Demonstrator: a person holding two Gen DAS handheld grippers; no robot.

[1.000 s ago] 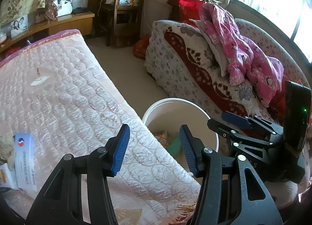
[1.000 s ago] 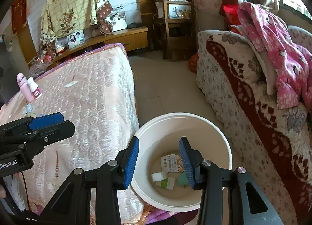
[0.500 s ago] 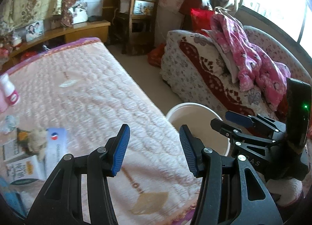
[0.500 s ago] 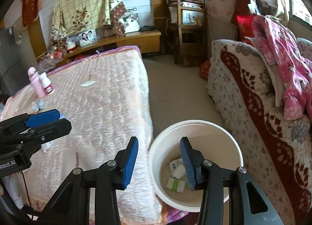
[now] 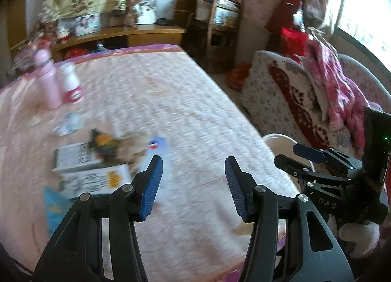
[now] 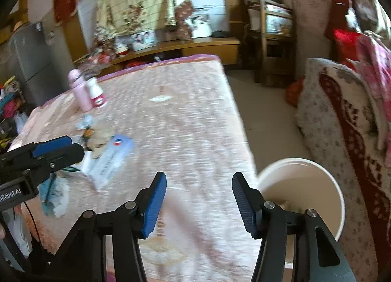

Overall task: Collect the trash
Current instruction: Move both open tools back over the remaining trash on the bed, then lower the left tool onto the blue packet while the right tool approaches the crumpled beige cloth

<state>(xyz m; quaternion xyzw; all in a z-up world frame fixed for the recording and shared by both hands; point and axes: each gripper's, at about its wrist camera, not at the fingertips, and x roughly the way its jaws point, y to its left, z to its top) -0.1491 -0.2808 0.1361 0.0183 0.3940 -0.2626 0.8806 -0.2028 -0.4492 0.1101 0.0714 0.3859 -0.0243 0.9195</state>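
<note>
Left wrist view: the left gripper [image 5: 193,184] hangs above the pink quilted bed cover [image 5: 185,115], its blue-padded jaws spread wide and holding nothing. The trash lies to the left: a blurred heap of white printed cardboard boxes [image 5: 90,169], a crumpled beige and orange wrapper [image 5: 117,143] and a pale blue flat packet [image 5: 156,146] just beyond the left fingertip. The round white plastic bucket [image 5: 283,141] shows only as a sliver of rim at the right, behind the right gripper [image 5: 310,157]. This looks like a reach for the next piece; the move calls for travelling left and down so the jaws straddle one item. Motion blur makes the print unreadable and the pieces hard to separate.

Right wrist view: the right gripper's own jaws are likewise wide apart and empty, over bare cover. The bucket stands on the floor at the near right, beside the bed's edge; its contents are hidden by the right finger. A pink bottle [image 6: 80,91] and white jar [image 6: 96,93] stand farther back on the left.
</note>
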